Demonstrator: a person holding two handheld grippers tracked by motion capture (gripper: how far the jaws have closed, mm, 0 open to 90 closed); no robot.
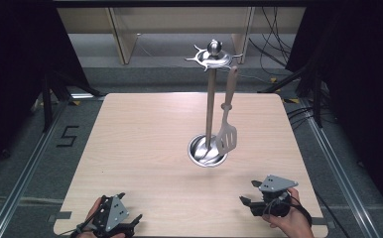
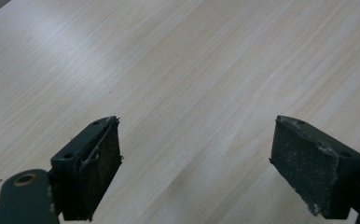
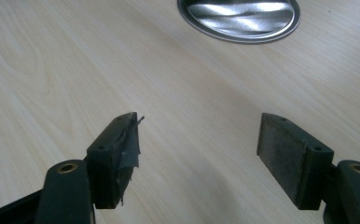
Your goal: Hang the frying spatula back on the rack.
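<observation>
Steel rack (image 1: 210, 106) with spatula (image 1: 227, 130) hung on it; left gripper (image 1: 134, 221) and right gripper (image 1: 247, 192) held spread, empty, near table (image 1: 145, 144) edge.

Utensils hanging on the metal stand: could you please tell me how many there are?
1. A slotted spatula hangs from a hook on the right side of the stand, its blade beside the round base. The other hooks look empty, though some are small and hard to read.

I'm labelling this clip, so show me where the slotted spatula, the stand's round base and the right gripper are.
Slotted spatula (image 1: 226, 139): high view, on its slotted blade.
Stand's round base (image 3: 243, 16): right gripper view, on the shiny dish surface.
Right gripper (image 1: 248, 192): high view, midway between its open fingers.
</observation>
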